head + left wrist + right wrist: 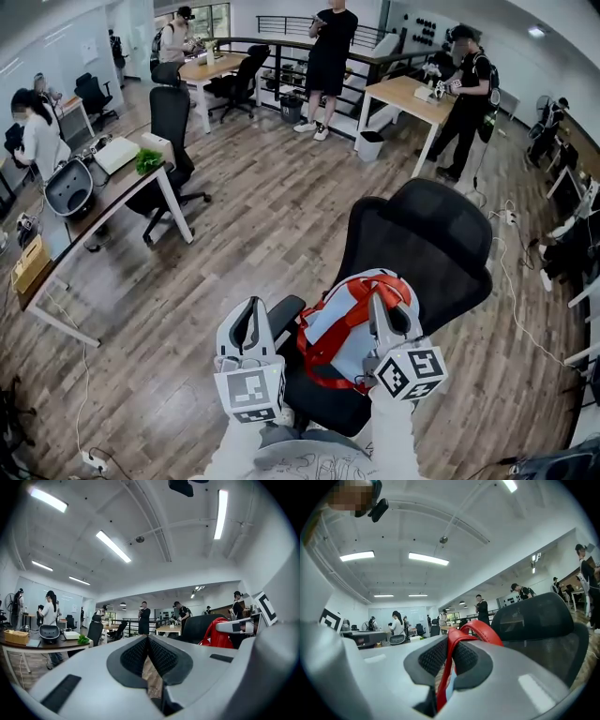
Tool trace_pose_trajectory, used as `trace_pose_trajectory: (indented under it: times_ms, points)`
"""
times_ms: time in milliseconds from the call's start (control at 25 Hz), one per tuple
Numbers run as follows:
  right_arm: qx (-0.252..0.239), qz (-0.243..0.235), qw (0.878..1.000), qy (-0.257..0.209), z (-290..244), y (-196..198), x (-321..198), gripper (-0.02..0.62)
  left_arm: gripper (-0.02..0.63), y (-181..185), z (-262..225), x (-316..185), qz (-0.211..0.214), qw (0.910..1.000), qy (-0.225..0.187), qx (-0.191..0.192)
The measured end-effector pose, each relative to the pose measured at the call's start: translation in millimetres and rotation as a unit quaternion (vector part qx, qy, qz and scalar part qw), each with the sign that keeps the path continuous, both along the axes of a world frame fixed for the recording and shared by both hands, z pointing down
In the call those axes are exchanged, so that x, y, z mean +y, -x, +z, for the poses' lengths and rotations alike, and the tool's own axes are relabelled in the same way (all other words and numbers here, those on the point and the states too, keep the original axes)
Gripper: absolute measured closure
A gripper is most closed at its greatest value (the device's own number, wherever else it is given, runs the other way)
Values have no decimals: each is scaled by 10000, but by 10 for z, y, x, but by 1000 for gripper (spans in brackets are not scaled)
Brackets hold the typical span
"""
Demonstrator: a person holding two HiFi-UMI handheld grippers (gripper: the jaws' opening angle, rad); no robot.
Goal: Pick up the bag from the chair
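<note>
Right gripper (449,656) is clamped on the red strap (459,639) of the bag (339,330), which sits on the chair (427,239) seat. Left gripper (148,652) is closed, empty. Risk I note: one-strap hold, so the bag may swing or slip when lifted.
</note>
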State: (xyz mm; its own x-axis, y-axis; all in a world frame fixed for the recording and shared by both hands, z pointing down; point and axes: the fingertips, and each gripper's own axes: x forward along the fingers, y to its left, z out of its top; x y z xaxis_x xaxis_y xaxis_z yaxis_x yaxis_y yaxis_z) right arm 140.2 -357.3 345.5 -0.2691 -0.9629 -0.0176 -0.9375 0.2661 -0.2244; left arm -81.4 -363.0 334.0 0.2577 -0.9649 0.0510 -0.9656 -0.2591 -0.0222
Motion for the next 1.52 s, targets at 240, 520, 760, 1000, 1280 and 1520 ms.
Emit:
trace_pose_trajectory:
  times_ms: [240, 520, 760, 1000, 1280, 1520]
  points:
    - [-26, 142, 9999, -92, -44, -37, 191, 568, 600, -77, -32, 87, 80, 10000, -38, 33]
    - [-99, 169, 9997, -144, -110, -95, 239, 568, 600, -123, -79, 132, 130, 9999, -68, 46]
    - [-95, 164, 9997, -125, -70, -101, 232, 568, 600, -125, -80, 120, 133, 9999, -82, 34]
    - [-100, 157, 9998, -75, -29, -64, 233, 568, 600, -65, -64, 130, 112, 9999, -89, 55]
    - [-38, 143, 9998, -110, -80, -104, 193, 568, 600, -109, -78, 82, 119, 9999, -91, 55]
    - [-6, 149, 9998, -109, -106, -90, 182, 568, 600, -121, -73, 64, 142, 9999, -65, 71]
